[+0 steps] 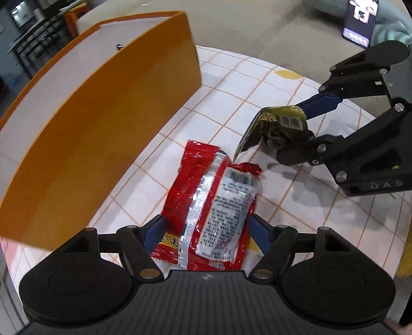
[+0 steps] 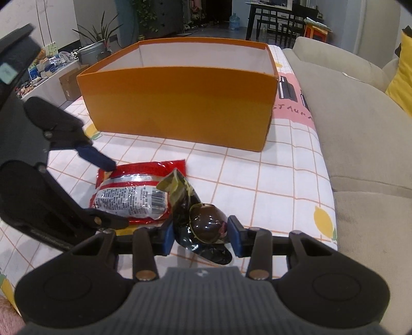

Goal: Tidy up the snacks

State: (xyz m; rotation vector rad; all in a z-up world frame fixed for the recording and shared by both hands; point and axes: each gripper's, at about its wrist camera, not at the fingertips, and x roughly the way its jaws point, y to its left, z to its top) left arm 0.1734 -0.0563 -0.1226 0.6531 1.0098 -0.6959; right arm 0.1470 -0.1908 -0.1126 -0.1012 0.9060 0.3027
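A red snack packet lies flat on the checked tablecloth, label side up. My left gripper stands open, one blue pad at each long edge of the packet. In the right wrist view the left gripper comes in from the left over the red packet. My right gripper is shut on a dark olive snack packet. In the left wrist view that dark packet hangs from the right gripper, its corner at the red packet's end. An open orange box stands behind; its floor is hidden.
The orange box's wall rises close to the left of my left gripper. A grey sofa with a yellow cushion runs along the table's right edge. A phone lies on the sofa. Checked tablecloth shows between packets and box.
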